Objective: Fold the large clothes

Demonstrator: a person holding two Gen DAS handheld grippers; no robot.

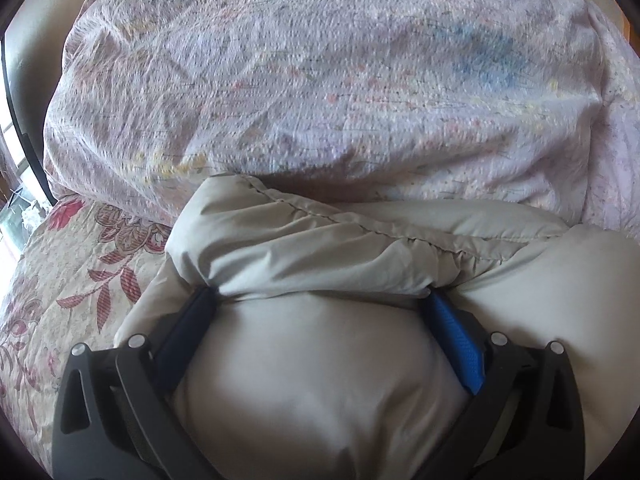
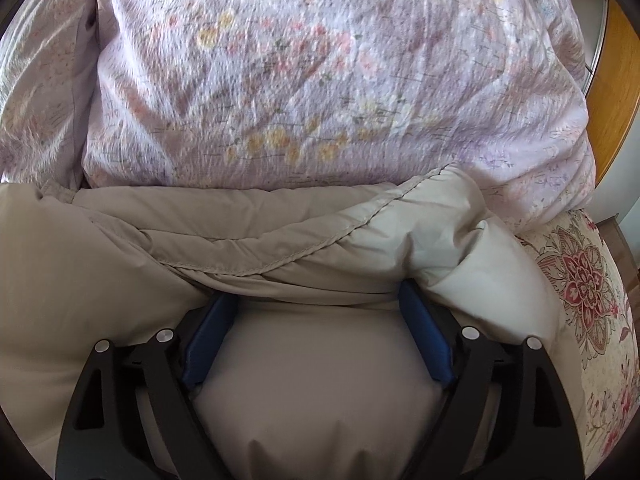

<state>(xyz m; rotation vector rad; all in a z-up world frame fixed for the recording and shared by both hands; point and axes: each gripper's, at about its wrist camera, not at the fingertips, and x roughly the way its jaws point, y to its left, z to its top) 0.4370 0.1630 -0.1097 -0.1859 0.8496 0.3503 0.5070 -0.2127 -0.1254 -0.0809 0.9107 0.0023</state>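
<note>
Both grippers grasp the puffy beige jacket (image 1: 320,360) — left gripper (image 1: 322,300) and right gripper (image 2: 320,296) each with pads pressed into bunched padding. It lies on the flowered bedspread (image 1: 60,280), against a lilac floral quilt (image 2: 320,80) — no label readable.

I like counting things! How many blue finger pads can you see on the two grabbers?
4. Two on the left gripper, one pad each side of the puffy beige coat. Two on the right gripper, likewise flanking it. Their tips are tucked under coat folds.

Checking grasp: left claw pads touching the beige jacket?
Touching. Left wrist view: beige jacket bulges between the left claw, fabric pressed against both blue pads.
</note>
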